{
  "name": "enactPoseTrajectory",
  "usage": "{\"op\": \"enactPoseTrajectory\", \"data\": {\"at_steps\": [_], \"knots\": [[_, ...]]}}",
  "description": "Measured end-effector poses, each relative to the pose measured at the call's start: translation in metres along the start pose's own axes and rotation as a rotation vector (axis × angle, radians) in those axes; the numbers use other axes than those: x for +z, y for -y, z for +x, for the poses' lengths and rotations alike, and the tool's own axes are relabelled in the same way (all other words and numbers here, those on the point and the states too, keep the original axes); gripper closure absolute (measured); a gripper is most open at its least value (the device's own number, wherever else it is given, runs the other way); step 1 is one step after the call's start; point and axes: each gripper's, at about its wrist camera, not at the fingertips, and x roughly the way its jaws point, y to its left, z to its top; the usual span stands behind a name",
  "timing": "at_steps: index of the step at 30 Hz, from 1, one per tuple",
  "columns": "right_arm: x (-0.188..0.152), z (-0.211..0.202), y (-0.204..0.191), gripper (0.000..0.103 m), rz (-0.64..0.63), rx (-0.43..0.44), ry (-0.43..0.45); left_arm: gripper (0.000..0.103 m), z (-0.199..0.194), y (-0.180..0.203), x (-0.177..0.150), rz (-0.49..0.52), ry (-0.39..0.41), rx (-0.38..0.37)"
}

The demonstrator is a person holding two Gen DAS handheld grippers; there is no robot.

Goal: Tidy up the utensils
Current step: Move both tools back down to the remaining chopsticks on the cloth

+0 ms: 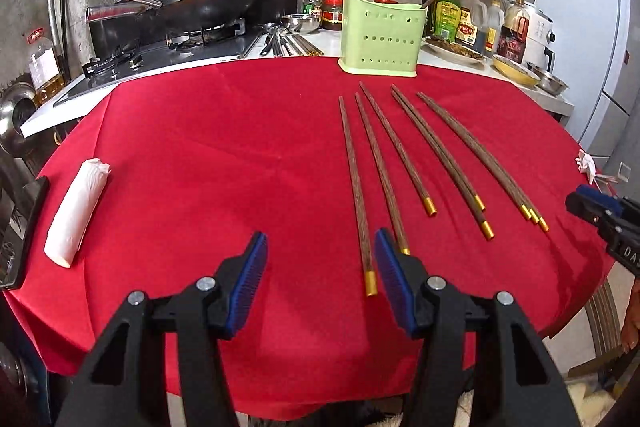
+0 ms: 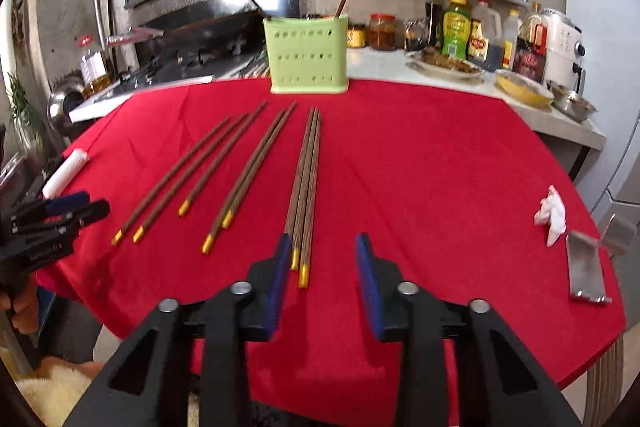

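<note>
Both claws tilt downward, pads apart with nothing between them — the left claw [image 1: 320,255] gapes wider, the right claw [image 2: 322,259] narrower. A hand [image 2: 20,307] shows at the near left edge.

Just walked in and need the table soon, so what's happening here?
A person with a gripper in each hand is sorting wooden chopsticks laid on the red tablecloth. Two chopsticks already stand in the green holder at the table's far edge. The left gripper and right gripper hover open over the near gold-tipped ends, holding nothing.
</note>
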Motion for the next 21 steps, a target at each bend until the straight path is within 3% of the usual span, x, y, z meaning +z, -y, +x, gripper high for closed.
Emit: {"op": "enactPoseTrajectory", "data": {"at_steps": [5, 17, 21], "knots": [[-0.008, 0.013, -0.003, 0.086, -0.006, 0.02, -0.043, 0.053, 0.007, -0.004, 0.0, -0.021, -0.013, 0.016], [-0.011, 0.023, -0.005, 0.087, 0.012, 0.018, -0.097, 0.056, 0.008, 0.012, -0.004, 0.013, -0.049, -0.027], [-0.012, 0.023, -0.004, 0.087, 0.016, 0.018, -0.099, 0.064, 0.011, 0.015, -0.006, 0.016, -0.076, -0.056]]}}
